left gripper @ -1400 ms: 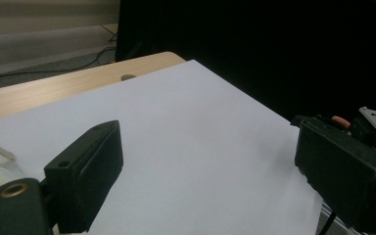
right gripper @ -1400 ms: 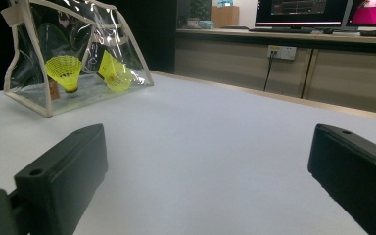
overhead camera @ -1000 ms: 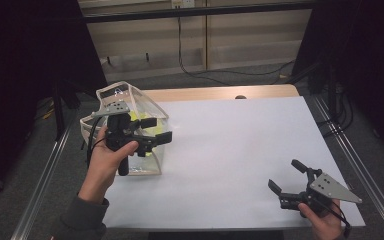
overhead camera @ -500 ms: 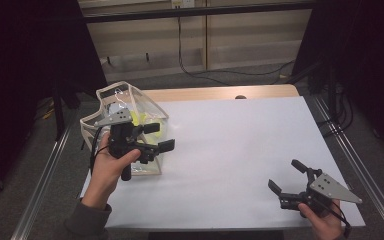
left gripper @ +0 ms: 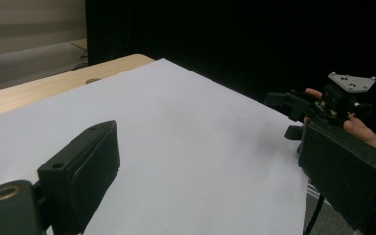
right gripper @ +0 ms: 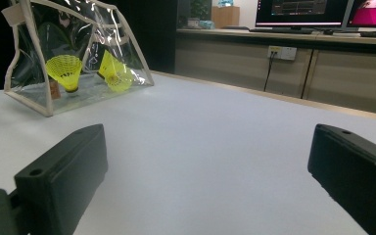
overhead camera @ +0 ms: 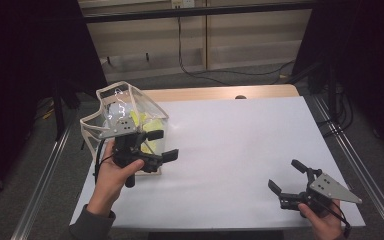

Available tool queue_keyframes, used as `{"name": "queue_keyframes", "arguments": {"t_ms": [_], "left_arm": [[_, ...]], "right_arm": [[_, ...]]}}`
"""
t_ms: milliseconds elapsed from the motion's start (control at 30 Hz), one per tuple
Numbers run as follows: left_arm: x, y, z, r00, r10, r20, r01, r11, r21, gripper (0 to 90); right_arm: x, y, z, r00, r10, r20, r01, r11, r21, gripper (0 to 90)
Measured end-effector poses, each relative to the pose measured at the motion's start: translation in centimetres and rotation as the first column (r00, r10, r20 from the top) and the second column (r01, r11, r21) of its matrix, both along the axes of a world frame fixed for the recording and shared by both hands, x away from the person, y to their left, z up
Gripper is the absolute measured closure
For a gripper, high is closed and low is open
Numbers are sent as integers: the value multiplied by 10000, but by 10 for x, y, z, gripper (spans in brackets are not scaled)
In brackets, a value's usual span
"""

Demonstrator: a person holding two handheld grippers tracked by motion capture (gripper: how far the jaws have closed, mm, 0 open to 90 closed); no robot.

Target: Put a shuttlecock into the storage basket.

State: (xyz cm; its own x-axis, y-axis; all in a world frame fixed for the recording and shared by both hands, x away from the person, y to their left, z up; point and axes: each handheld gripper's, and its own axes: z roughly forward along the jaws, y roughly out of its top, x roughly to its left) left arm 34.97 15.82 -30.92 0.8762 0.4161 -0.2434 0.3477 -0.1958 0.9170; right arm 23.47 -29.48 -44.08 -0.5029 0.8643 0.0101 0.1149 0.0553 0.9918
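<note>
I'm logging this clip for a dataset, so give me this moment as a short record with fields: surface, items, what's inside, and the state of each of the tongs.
surface: white table
item: clear bag with pale trim, standing upright at the table's far left
contents: two yellow shuttlecocks inside the bag
left tongs: open, empty, beside the bag and in front of it in the high view
right tongs: open, empty, at the near right of the table, apart from the bag

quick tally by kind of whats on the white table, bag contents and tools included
clear plastic bag with cream trim: 1
yellow shuttlecocks inside the bag: 2
black two-jaw tools, left tool, right tool: 2
total: 5
</note>
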Motion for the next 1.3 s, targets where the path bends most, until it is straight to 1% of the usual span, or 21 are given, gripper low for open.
{"name": "queue_keyframes", "arguments": {"t_ms": [133,167,233,533,567,633,667,700,867,1000,1033,1067,1133,1233,1300], "left_arm": [[-2,0,-5,10000,10,43,-10,10000,-57,81],[-2,1,-6,10000,-7,34,6,10000,7,80],[-3,0,-9,10000,-28,20,28,9999,-123,74],[-5,1,-21,9999,-156,-10,156,9998,-132,64],[-5,1,-23,9999,-154,38,154,9999,-56,63],[-6,2,-26,9999,-133,-35,132,9999,-109,61],[-6,3,-27,9999,-161,16,161,9999,-28,60],[-6,3,-29,9998,-169,41,169,9998,-37,56],[-7,6,-36,9997,-222,-25,222,9998,-12,53],[-7,10,-42,9997,-252,42,252,9996,87,49],[-7,11,-43,9997,-240,43,240,9997,-4,48],[-7,12,-44,9996,-274,65,273,9996,70,48],[-8,12,-47,9994,-324,111,323,9995,46,47],[-9,13,-51,9993,-362,130,361,9993,116,46],[-10,14,-53,9990,-424,157,424,9991,56,46]], "right_arm": [[0,0,0,10000,3,-6,-3,10000,-4,14],[0,0,0,10000,11,-16,-11,10000,-13,14],[0,0,0,10000,2,-14,-2,10000,29,14],[0,0,0,10000,-4,-22,4,10000,25,14],[0,0,0,10000,-1,-18,1,10000,28,14],[0,0,0,10000,1,-14,0,10000,20,14],[0,0,0,10000,2,-17,-2,10000,22,14],[0,0,0,10000,3,-16,-3,10000,20,14],[0,0,0,10000,10,-13,-10,10000,-9,14],[0,0,0,10000,2,-17,-2,10000,6,14],[0,0,0,10000,-2,-8,2,10000,7,14],[0,0,0,10000,-8,-10,9,10000,17,14],[0,1,0,10000,-1,-10,1,10000,5,14],[0,1,0,10000,2,-10,-2,10000,6,14],[0,0,0,10000,8,9,-8,10000,-1,14]]}}
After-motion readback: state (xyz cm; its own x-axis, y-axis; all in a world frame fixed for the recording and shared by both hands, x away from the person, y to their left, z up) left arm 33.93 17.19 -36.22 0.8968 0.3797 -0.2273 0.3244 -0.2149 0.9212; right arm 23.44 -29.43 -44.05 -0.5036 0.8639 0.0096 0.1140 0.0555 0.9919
